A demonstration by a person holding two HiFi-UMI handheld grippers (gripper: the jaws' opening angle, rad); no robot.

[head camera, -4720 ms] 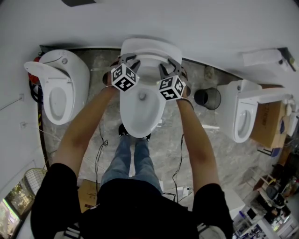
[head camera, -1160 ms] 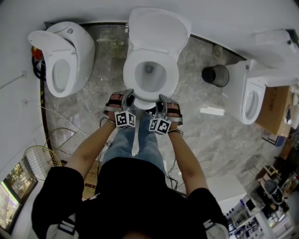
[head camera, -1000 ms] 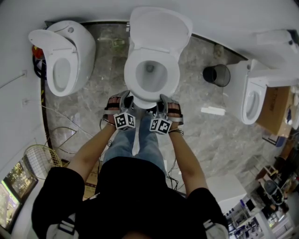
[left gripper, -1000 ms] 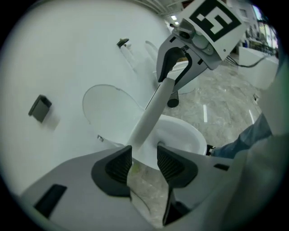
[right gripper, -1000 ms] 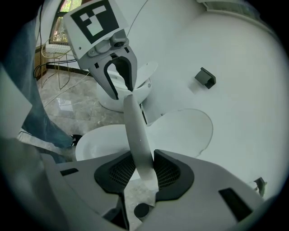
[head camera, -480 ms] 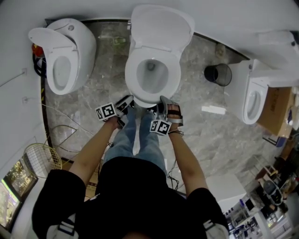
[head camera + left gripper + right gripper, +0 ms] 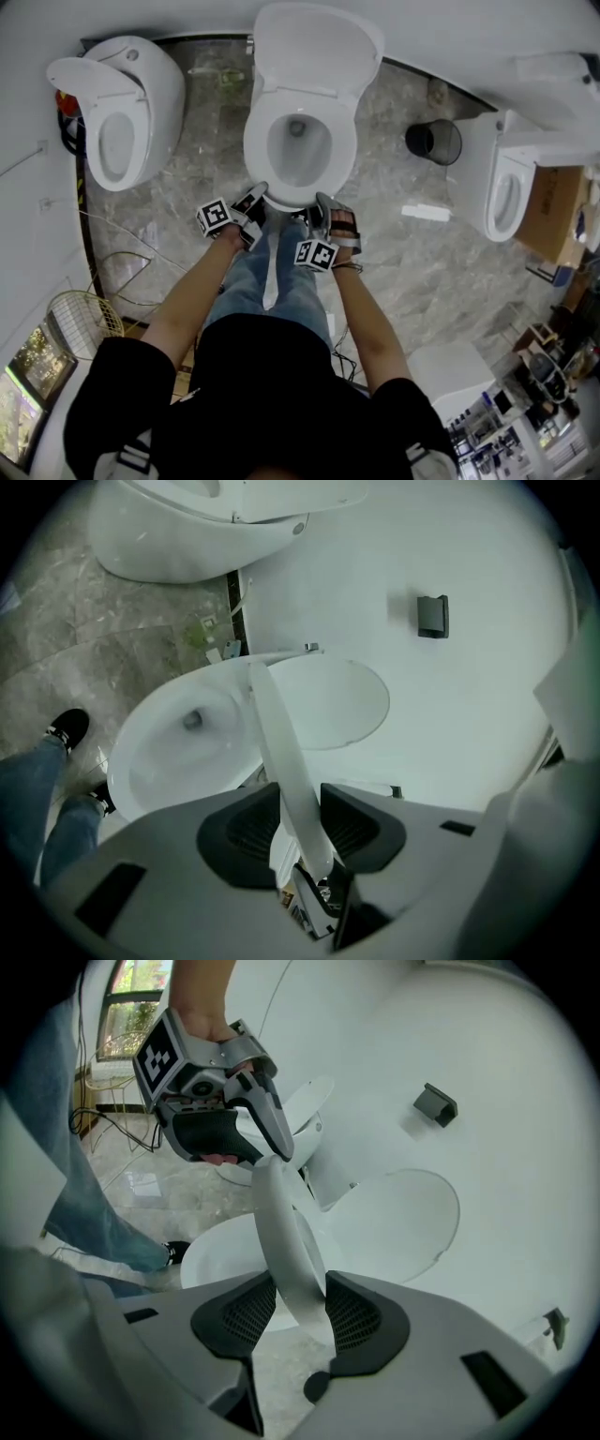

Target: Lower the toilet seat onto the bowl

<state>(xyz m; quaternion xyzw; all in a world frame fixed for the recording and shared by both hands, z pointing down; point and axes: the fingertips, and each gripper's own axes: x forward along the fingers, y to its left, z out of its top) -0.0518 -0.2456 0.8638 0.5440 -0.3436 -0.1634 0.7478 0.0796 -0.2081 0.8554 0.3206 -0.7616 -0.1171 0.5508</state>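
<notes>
Clamping the toilet seat (image 7: 281, 1232) at its front, your left hand-held gripper (image 7: 256, 198) has just been closing on it; your right hand-held gripper (image 7: 323, 201), just opening slightly, holds it too.

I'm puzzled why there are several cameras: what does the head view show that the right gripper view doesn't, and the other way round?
Only the head view: the bin, the box and the person's black shirt. Only the right gripper view: the wall fitting, and the right tool up close, pads against the seat, jaws just eased wider. Both: the seat, the bowl, the raised lid, and the left tool, its jaws just closed further, on the seat's rim.
</notes>
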